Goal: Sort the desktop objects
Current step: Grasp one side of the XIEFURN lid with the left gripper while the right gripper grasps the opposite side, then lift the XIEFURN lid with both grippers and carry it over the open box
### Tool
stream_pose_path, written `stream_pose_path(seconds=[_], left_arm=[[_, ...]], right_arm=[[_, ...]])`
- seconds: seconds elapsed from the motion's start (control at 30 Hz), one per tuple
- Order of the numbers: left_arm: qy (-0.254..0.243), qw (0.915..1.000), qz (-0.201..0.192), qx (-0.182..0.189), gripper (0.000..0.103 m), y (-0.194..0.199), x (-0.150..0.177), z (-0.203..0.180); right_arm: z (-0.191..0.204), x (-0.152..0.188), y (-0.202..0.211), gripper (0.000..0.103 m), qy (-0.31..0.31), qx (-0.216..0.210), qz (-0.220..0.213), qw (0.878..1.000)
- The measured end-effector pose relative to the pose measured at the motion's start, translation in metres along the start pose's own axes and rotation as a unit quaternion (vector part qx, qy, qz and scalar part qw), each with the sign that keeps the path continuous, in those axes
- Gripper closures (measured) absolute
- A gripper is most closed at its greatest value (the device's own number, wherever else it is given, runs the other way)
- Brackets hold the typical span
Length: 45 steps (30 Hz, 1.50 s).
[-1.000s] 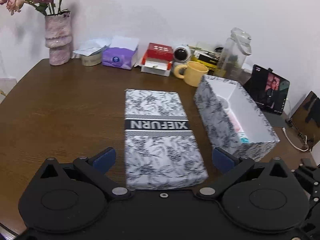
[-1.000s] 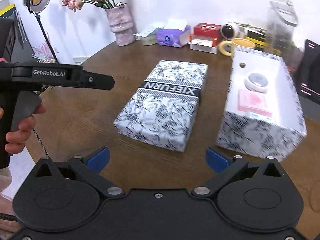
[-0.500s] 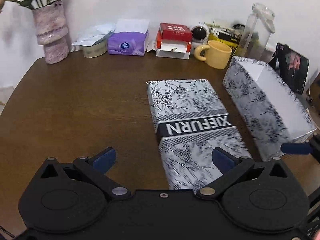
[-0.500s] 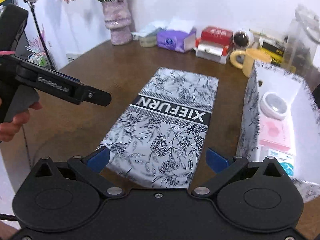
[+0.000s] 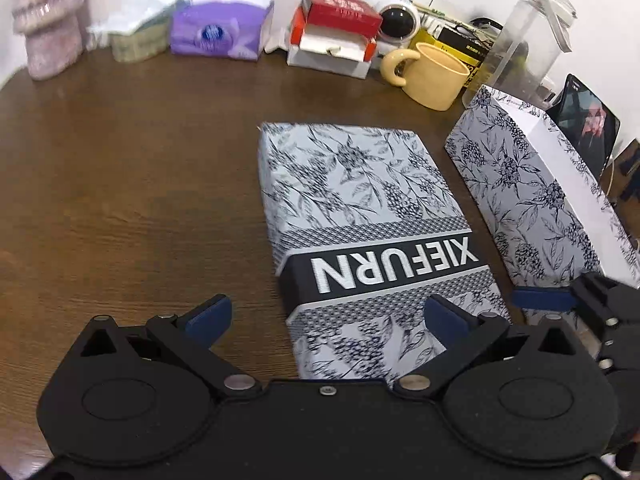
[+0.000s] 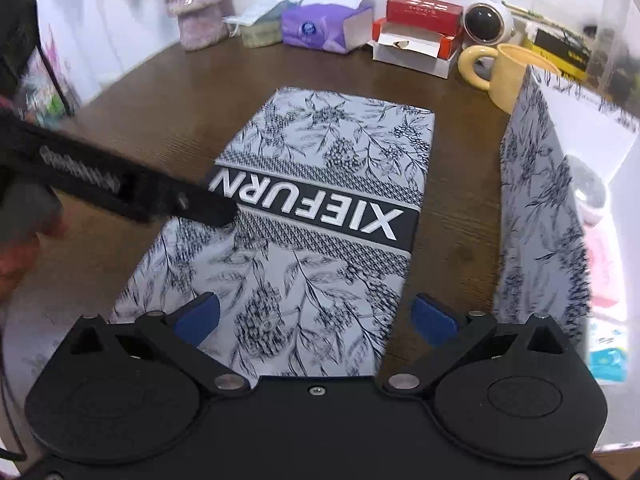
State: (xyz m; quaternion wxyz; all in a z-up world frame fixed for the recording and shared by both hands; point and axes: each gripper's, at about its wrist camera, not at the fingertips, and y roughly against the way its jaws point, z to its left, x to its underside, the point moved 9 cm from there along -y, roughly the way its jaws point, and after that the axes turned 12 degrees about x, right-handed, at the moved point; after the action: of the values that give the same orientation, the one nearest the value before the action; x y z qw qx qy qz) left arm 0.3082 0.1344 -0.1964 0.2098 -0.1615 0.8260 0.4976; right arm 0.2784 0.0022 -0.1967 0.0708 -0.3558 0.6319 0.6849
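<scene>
A floral box lid (image 5: 368, 232) marked XIEFURN lies flat on the brown table (image 5: 132, 184). To its right stands the matching open box (image 5: 532, 196), whose white inside holds a round item (image 6: 588, 188) and pink and blue packets (image 6: 600, 264). My left gripper (image 5: 326, 314) is open, low over the lid's near left corner. My right gripper (image 6: 316, 314) is open too, with its blue pads (image 6: 434, 316) on either side of the lid's near end, not touching it. The left gripper's black body (image 6: 120, 184) crosses the right wrist view over the lid's left edge.
Along the far wall stand a pink vase (image 5: 48, 16), a purple tissue box (image 5: 218, 34), red and white boxes (image 5: 334, 30), a small white camera (image 5: 398, 22), a yellow mug (image 5: 434, 74), a clear jug (image 5: 528, 36) and a phone (image 5: 586, 120).
Both grippers have moved forward and down toward the lid, which now fills more of each view. The left gripper has swung in over the lid's left edge. Both stay open.
</scene>
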Motion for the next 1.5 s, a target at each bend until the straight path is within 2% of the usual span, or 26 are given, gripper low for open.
stream_pose_path(seconds=[0.2, 0.33, 0.47, 0.6, 0.73, 0.87, 1.1, 1.3, 1.5], left_arm=[[0.017, 0.9991, 0.032, 0.019, 0.000, -0.024, 0.008, 0.003], [0.029, 0.9987, 0.031, 0.029, 0.000, -0.030, 0.007, 0.005], [0.029, 0.9990, 0.022, 0.028, 0.000, -0.029, 0.003, 0.013], [0.019, 0.9992, 0.017, 0.029, 0.000, -0.027, 0.003, 0.015], [0.014, 0.9993, 0.017, 0.031, 0.000, -0.028, 0.002, 0.013], [0.005, 0.9996, 0.019, 0.021, 0.000, -0.022, 0.006, 0.012], [0.034, 0.9989, -0.028, -0.018, 0.000, 0.026, 0.042, -0.002], [0.061, 0.9947, -0.071, -0.042, 0.000, 0.073, 0.087, -0.043], [0.062, 0.9899, -0.113, -0.058, 0.000, 0.118, 0.125, -0.091]], right_arm=[[-0.002, 0.002, -0.011, 0.000, -0.072, -0.035, -0.001, 0.997], [-0.002, 0.004, -0.018, 0.000, -0.115, -0.053, -0.022, 0.992], [-0.003, 0.006, -0.021, 0.000, -0.148, -0.056, -0.057, 0.986], [-0.004, 0.009, -0.021, 0.000, -0.168, -0.041, -0.091, 0.981], [-0.003, 0.006, -0.022, 0.000, -0.171, -0.030, -0.078, 0.982], [0.012, 0.007, -0.017, 0.000, -0.161, -0.045, -0.061, 0.984], [0.035, 0.030, 0.030, 0.000, -0.147, -0.091, -0.084, 0.981], [0.034, 0.067, 0.091, 0.000, -0.120, -0.121, -0.115, 0.979], [0.026, 0.106, 0.150, 0.000, -0.092, -0.133, -0.151, 0.975]])
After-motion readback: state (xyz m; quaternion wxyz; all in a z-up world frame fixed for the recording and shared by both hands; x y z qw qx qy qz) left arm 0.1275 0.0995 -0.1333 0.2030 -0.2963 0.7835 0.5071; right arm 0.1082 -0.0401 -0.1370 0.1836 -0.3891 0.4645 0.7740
